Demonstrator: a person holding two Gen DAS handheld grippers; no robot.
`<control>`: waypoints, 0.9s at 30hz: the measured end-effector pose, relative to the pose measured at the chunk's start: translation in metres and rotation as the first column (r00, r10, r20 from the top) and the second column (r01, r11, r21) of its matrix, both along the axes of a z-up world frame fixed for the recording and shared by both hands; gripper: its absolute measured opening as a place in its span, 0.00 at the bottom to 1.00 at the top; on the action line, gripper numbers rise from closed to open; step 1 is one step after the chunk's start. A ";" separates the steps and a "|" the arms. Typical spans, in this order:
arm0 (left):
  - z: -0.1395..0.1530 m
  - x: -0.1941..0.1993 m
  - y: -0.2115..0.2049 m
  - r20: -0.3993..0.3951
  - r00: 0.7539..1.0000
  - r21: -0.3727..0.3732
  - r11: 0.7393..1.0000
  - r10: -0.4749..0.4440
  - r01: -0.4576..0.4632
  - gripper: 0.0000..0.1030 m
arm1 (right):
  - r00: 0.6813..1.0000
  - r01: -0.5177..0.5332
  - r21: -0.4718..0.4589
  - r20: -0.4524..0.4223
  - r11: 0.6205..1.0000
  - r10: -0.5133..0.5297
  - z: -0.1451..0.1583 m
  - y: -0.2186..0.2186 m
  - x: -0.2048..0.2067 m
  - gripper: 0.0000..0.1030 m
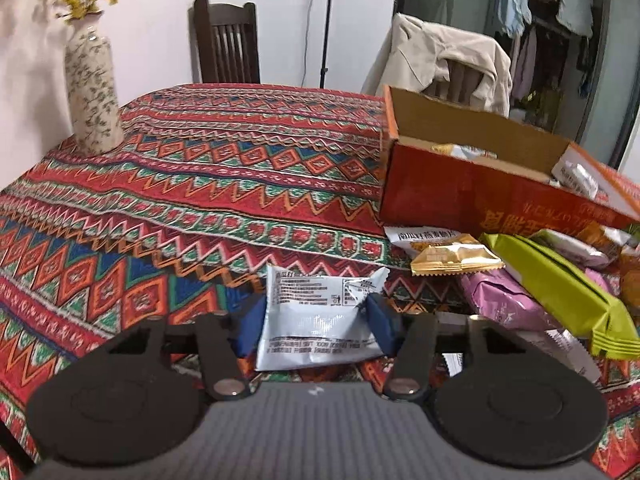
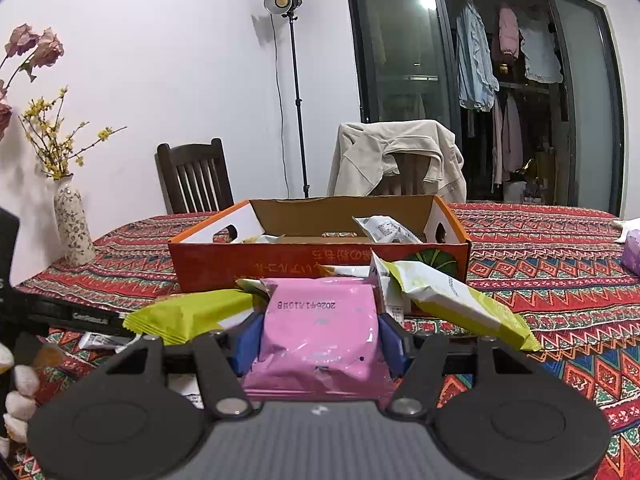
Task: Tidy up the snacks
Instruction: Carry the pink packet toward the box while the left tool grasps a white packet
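A wide table draped in a woven red cloth (image 1: 208, 184) with zigzag and diamond bands in blue, green and orange fills both views, and on it sits the open orange cardboard box (image 2: 320, 268), a few white wrapped snacks lying inside. Just in front of the box is a loose heap: a long lime-green packet (image 1: 560, 292), a small gold sachet (image 1: 452, 258) and more wrappers crowded together. Down low, the left gripper (image 1: 316, 316) has its blue pads pressed on either side of a silver-white snack pouch (image 1: 320, 320), printed side up, just left of that heap. The right gripper (image 2: 318, 344) clamps a glossy pink snack packet (image 2: 320, 332) between its blue pads, right before the box's near wall, with lime-green packets fanned out on both sides. At the table's far left corner stands a tall cream ceramic vase (image 1: 92, 96) with a leafy print, holding yellow-blossom twigs. Behind it, a dark wooden slat-back chair (image 2: 194, 176) against a white wall, a studio lamp on a thin black stand (image 2: 284, 2), a second chair hung with a beige jacket (image 2: 396, 152), and dark glass sliding doors (image 2: 404, 60) with clothes hanging beyond.
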State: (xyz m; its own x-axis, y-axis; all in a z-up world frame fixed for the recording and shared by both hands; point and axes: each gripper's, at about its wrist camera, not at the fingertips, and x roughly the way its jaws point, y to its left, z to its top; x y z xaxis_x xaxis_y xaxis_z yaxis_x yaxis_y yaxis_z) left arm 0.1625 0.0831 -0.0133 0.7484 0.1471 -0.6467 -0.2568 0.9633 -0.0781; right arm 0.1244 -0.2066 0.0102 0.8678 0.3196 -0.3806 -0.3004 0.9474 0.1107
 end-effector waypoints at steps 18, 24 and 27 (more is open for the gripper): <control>0.060 -0.054 -0.015 0.240 0.969 -0.001 0.998 -0.054 0.056 0.51 | 0.995 -0.048 0.030 0.086 0.998 0.045 0.019 0.002 -0.015 0.59; 0.081 -0.042 -0.032 0.289 0.952 0.021 0.995 -0.099 0.097 0.51 | 0.991 -0.043 0.031 0.128 0.999 0.039 0.040 0.001 -0.012 0.59; 0.090 -0.031 -0.042 0.309 0.943 0.034 0.993 -0.121 0.116 0.51 | 0.989 -0.034 0.026 0.146 0.999 0.030 0.053 -0.001 -0.004 0.59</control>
